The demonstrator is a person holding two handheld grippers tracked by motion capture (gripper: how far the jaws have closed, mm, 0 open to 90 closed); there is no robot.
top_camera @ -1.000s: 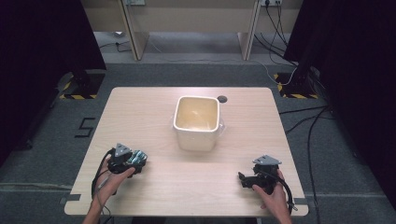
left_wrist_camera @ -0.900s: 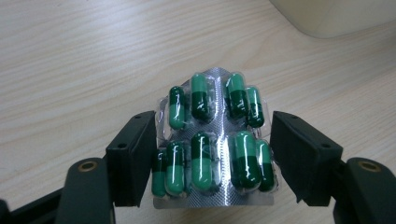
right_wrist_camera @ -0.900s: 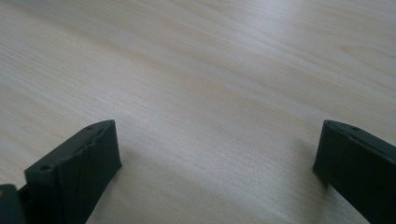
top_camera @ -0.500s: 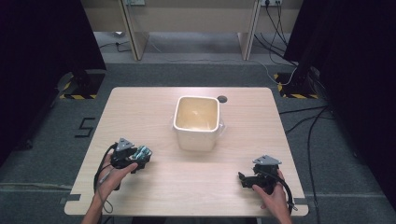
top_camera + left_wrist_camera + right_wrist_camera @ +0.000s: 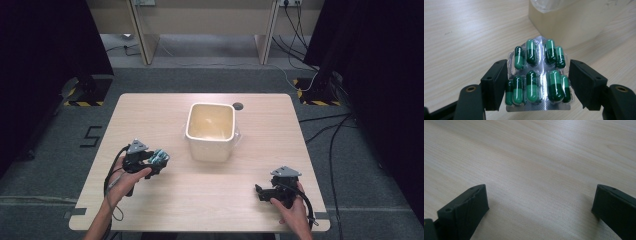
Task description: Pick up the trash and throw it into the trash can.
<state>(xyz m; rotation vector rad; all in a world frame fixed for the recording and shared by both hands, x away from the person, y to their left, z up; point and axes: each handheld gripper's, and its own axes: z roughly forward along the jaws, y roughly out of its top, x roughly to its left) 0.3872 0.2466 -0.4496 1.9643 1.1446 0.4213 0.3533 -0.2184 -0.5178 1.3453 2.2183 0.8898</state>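
Our left gripper [image 5: 537, 82] has its two black jaws pressed against the side edges of a silver foil blister pack of green capsules [image 5: 537, 80], so the pack sits clamped between them and bows slightly toward the camera. From above we see the same gripper [image 5: 159, 159] holding the pack off the pale wooden table [image 5: 150, 115], pointed toward the cream square plastic tub [image 5: 211, 131]. Just beyond the jaw tips stands the tub's near wall [image 5: 571, 22], close but not touching the pack; bare tabletop spreads to the left of the jaws.

Our right gripper [image 5: 539, 207] has its jaws spread wide with nothing between them, only bare wood ahead. In the high view it [image 5: 261, 191] rests low near the table's front right corner, well apart from the tub and from our left gripper, with open surface between.
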